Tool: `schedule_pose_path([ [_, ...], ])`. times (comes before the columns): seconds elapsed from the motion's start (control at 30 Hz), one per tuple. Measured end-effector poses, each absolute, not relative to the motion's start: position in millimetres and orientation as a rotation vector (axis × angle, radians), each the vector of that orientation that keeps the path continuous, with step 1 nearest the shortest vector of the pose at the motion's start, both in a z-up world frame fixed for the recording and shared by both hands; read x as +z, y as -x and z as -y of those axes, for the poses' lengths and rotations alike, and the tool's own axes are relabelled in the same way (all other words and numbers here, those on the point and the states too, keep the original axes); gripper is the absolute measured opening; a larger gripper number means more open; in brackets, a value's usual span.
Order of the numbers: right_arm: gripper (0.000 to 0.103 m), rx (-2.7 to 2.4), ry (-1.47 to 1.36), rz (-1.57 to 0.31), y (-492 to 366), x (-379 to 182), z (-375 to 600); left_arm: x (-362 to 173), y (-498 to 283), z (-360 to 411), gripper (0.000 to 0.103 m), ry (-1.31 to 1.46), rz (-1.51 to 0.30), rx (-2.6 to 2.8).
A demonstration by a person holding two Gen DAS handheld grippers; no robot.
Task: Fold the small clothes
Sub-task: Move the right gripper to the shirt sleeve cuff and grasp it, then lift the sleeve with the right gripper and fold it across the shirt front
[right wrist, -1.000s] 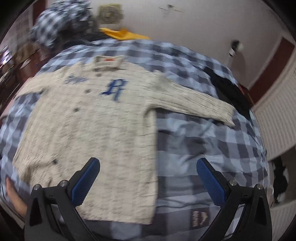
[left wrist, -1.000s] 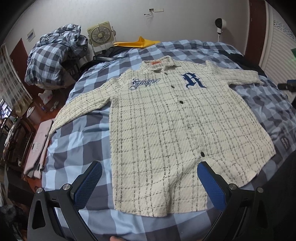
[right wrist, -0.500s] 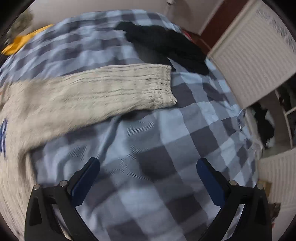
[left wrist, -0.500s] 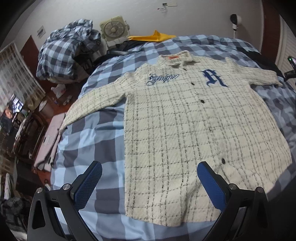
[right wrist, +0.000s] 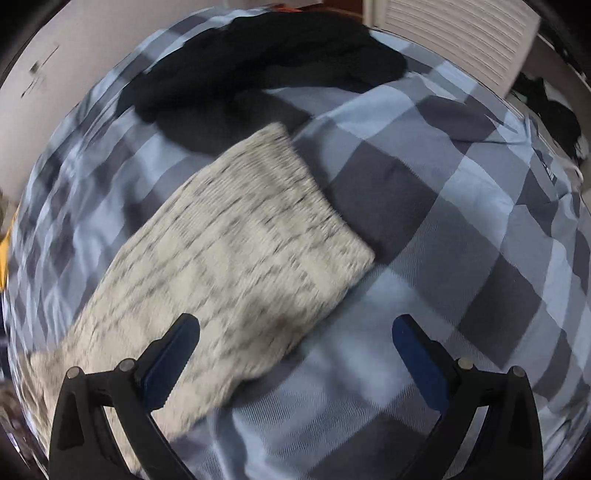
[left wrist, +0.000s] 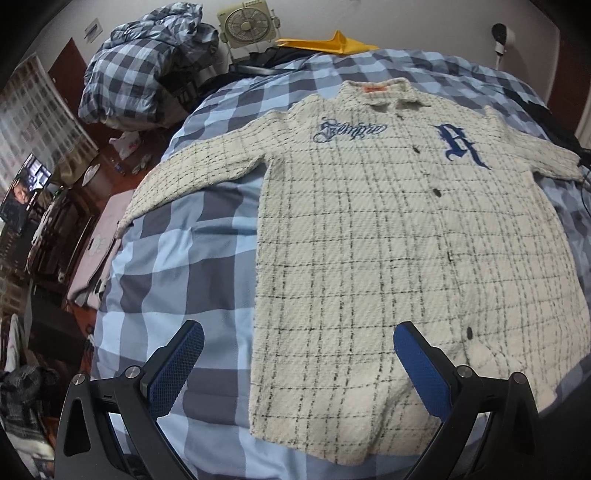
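Checked bedspread (left wrist: 177,266) bears cream shirt (left wrist: 388,240), spread flat.

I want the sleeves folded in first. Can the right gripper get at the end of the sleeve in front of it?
Probably yes. The right gripper is open, and the sleeve cuff lies flat on the checked bedspread just ahead, nothing on top; the black garment lies beyond it.

You have one cream plaid button-up shirt (left wrist: 388,229), one blue-checked bedspread (left wrist: 177,266), one beige box fan (left wrist: 245,26), one black garment (right wrist: 266,74), two spread-fingered grippers (left wrist: 299,365) (right wrist: 295,354).
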State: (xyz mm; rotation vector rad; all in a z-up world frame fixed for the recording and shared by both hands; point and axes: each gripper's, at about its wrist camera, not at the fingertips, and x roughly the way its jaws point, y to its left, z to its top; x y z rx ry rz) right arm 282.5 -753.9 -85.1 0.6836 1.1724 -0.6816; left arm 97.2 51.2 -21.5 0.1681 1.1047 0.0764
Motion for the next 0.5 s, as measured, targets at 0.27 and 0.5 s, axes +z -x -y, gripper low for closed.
schedule_pose_path([
  [0.27,0.036,-0.692,-0.664,-1.176,-290.5,-101.5,751.3,-27.8,-102.7,-51.2,0.103,-0.172,-1.126,0.092],
  [0.5,0.012,-0.734,-0.493,-1.088,-292.9,-51.7,708.6,-20.9,-99.6,-53.2,0.103,-0.168,-1.096,0.1],
])
